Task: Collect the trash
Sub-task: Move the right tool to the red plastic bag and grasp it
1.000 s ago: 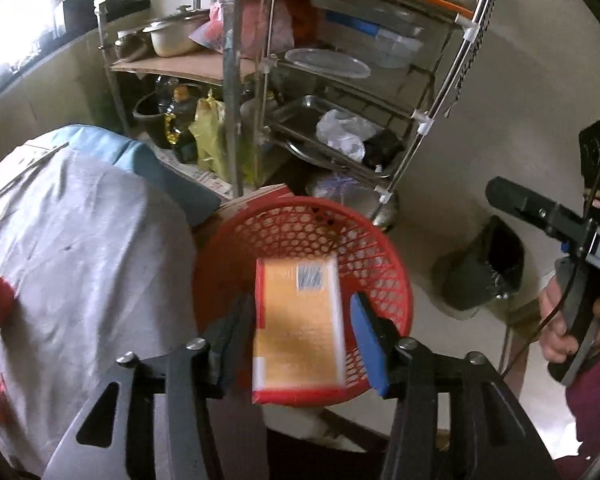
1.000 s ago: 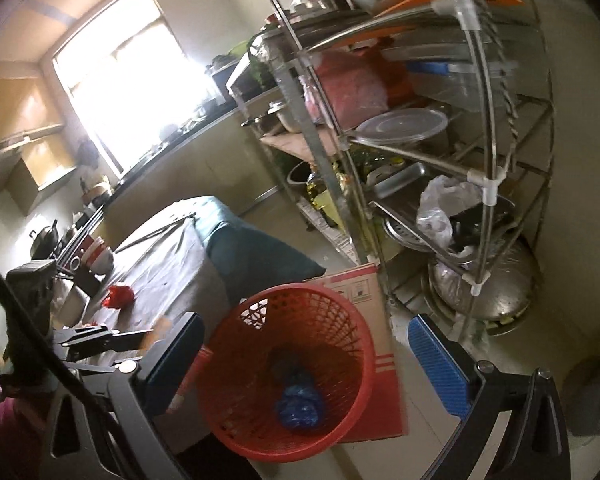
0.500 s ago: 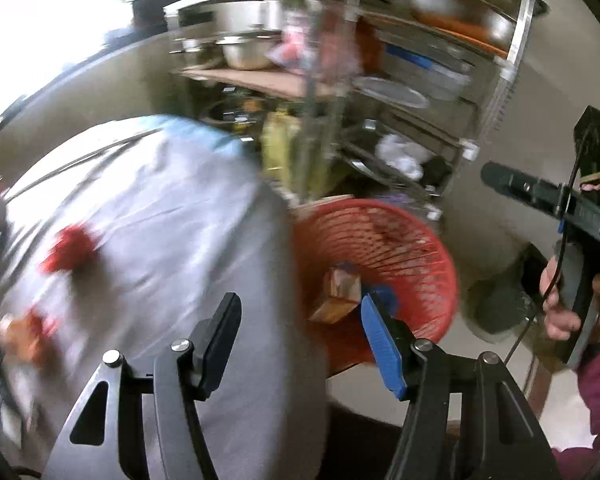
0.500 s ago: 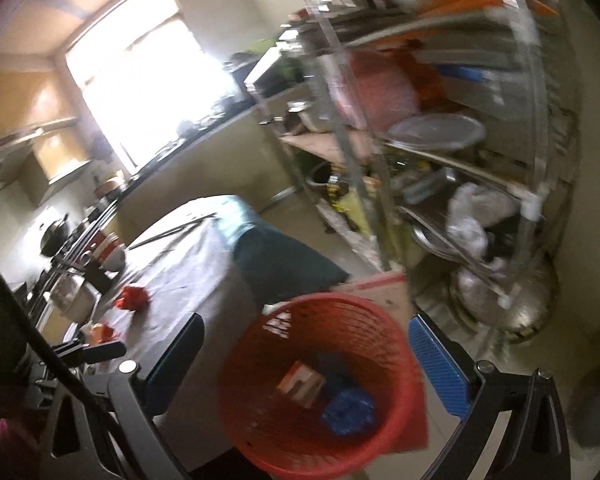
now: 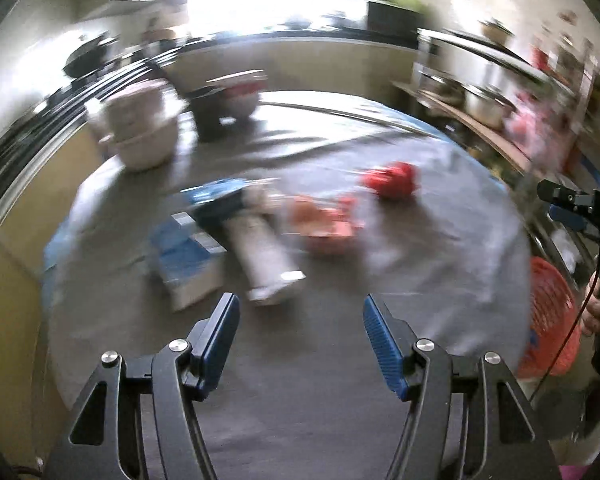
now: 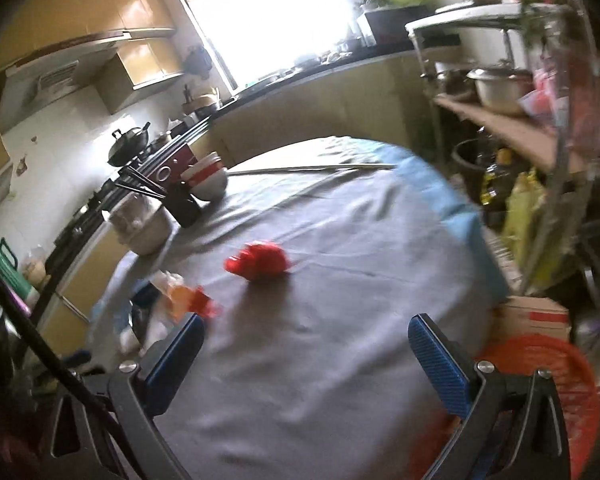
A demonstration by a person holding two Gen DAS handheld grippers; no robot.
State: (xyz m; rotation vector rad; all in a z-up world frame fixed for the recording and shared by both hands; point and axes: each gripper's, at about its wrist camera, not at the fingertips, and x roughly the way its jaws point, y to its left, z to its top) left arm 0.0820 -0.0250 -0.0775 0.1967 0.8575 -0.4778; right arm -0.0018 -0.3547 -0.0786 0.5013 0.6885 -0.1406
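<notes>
Swung off the red basket (image 5: 550, 316), now at far right, and back over the table (image 5: 300, 360). Between pickups: left gripper (image 5: 300, 340) and right gripper (image 6: 306, 356) both empty, jaws apart, angled down. Ahead of left: blue box (image 5: 184, 256), white tube (image 5: 264, 256), orange wrapper (image 5: 324, 224); ahead of right: red wad (image 6: 260, 261); next needs lining up on one.

No lettering, label or number can be read anywhere; blur smears the packaging.
</notes>
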